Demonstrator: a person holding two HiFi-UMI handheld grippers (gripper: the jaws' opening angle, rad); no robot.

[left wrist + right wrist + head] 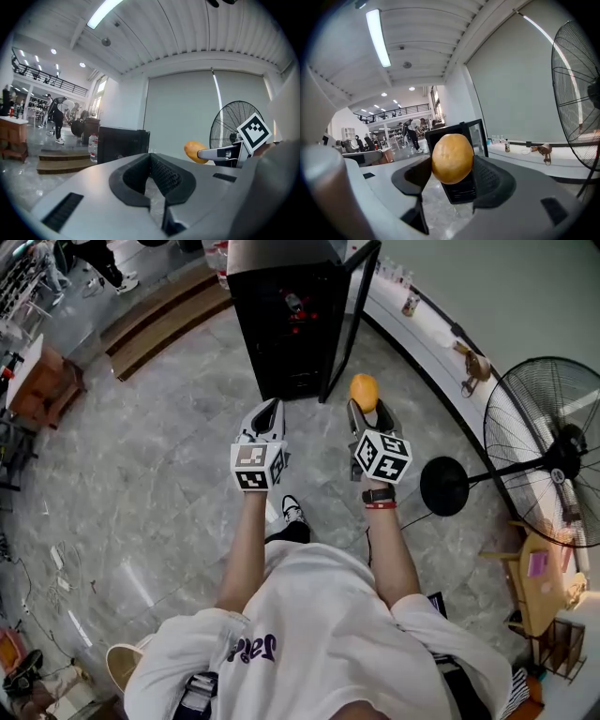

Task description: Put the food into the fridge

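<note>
A black fridge (286, 324) stands ahead on the floor with its door (352, 315) swung open to the right; it also shows in the right gripper view, fridge (459, 140). My right gripper (365, 399) is shut on an orange (364, 391), held up in front of the fridge; the orange (452, 158) sits between the pads. My left gripper (267, 418) hangs beside it at the same height, shut with nothing in it (152, 176). From the left gripper view the orange (195, 152) appears to the right.
A standing fan (548, 451) with a round base (443, 486) is at the right. A white ledge (441, 343) with bottles runs along the wall. Wooden steps (159, 320) lie left of the fridge. A small wooden table (539, 582) stands at the right edge.
</note>
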